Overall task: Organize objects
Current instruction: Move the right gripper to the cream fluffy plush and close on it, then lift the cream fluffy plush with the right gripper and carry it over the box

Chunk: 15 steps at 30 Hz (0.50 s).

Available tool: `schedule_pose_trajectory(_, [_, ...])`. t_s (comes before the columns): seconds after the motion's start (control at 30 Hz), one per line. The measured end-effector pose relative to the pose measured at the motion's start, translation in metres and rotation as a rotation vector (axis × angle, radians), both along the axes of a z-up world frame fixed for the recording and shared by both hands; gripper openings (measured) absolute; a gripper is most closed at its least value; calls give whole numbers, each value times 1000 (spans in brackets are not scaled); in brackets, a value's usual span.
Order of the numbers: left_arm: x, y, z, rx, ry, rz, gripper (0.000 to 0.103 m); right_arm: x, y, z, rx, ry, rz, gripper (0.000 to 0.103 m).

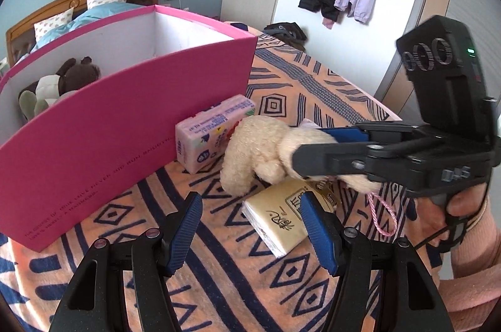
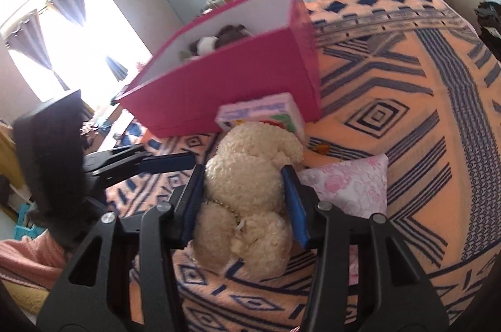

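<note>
At upper left of the left wrist view stands the pink box; the left gripper gapes, holding nothing. Right of it, the right gripper pinches the plush toy, its length pointing toward the box.

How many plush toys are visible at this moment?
2. A cream plush toy is clamped in the right gripper above the blanket; a brown plush toy lies inside the pink box. The box walls may hide more.
</note>
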State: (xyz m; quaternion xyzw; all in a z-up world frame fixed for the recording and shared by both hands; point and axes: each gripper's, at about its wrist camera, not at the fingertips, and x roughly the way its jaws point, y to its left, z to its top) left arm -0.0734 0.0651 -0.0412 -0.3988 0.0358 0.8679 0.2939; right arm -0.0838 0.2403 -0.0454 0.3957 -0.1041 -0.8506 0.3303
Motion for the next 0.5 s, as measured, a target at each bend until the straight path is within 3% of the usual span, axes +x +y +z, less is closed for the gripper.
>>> schedule_pose_trajectory(0.13, [0,-2,5,10,21,-3,63,7,-6,10,-13,21,35,51])
schedule_pose_trajectory(0.2, [-1,-4,7,20,24,-11,49,10,-8,13,-21,31,46,51])
schedule_pose_trajectory(0.27, [-1,-7,9,26,28,-8,42,10,-10,14,-28,28,54,51])
schedule_pose_trajectory(0.5, [2,-13,24,31,75,-3,38,13,-14,25,-34,53,69,51])
